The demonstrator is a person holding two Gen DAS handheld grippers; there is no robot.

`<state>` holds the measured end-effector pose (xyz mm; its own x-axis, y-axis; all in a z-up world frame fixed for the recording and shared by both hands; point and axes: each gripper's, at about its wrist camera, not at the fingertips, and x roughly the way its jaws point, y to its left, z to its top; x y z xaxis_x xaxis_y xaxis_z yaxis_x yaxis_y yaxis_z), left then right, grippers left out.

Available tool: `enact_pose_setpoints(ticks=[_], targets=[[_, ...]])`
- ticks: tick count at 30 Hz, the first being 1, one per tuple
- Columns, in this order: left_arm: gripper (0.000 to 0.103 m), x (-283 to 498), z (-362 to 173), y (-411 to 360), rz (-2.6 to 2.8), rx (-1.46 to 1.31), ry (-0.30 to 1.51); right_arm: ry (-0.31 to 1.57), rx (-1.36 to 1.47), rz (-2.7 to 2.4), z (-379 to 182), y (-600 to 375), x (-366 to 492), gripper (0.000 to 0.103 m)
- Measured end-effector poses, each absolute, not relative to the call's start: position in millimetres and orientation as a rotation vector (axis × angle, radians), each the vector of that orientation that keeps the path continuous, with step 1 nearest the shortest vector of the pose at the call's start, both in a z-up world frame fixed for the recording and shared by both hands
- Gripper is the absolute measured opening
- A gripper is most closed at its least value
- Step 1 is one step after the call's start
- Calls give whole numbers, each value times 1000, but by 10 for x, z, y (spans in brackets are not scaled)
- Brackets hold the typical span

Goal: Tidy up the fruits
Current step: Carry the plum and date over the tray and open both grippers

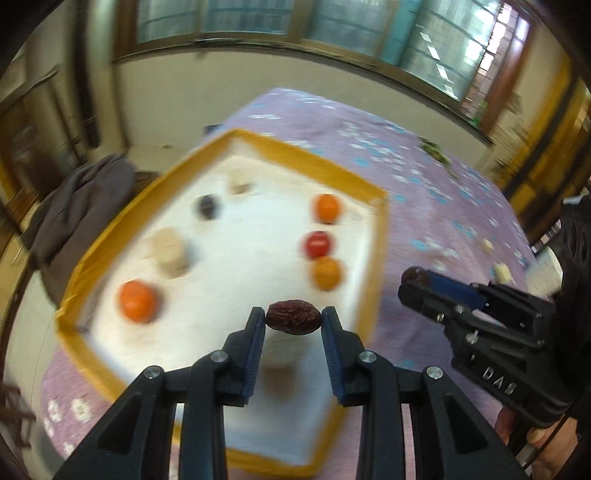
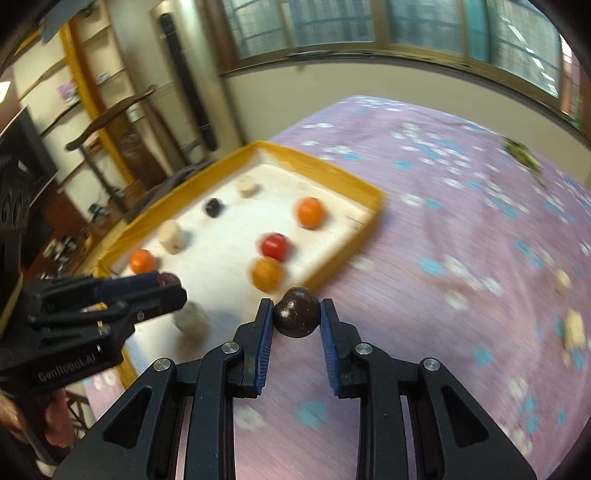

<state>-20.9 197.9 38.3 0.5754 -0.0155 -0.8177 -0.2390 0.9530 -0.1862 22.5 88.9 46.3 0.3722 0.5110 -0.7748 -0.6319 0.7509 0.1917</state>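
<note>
Mid-carry: left gripper (image 1: pixel 293 319) clamped on a wrinkled date (image 1: pixel 293 317), right gripper (image 2: pixel 296 317) on a dark round fruit (image 2: pixel 296 312); next, lower both into the yellow-rimmed tray (image 1: pixel 380 236).

Likely home room: floral purple tablecloth (image 2: pixel 424 229), wooden shelves (image 2: pixel 92 92), wood-framed windows (image 2: pixel 369 26), draped clothing (image 1: pixel 77 206)
</note>
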Motion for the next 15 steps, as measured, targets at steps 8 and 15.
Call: enact_pose_setpoints(ticks=[8,15], targets=[[34,-340,138,2454,302,-390,981,952,-311,913,273,1715,282,24],[34,-377,9,2556,369,-423,991,978,-398,973,104,1989,386,24]])
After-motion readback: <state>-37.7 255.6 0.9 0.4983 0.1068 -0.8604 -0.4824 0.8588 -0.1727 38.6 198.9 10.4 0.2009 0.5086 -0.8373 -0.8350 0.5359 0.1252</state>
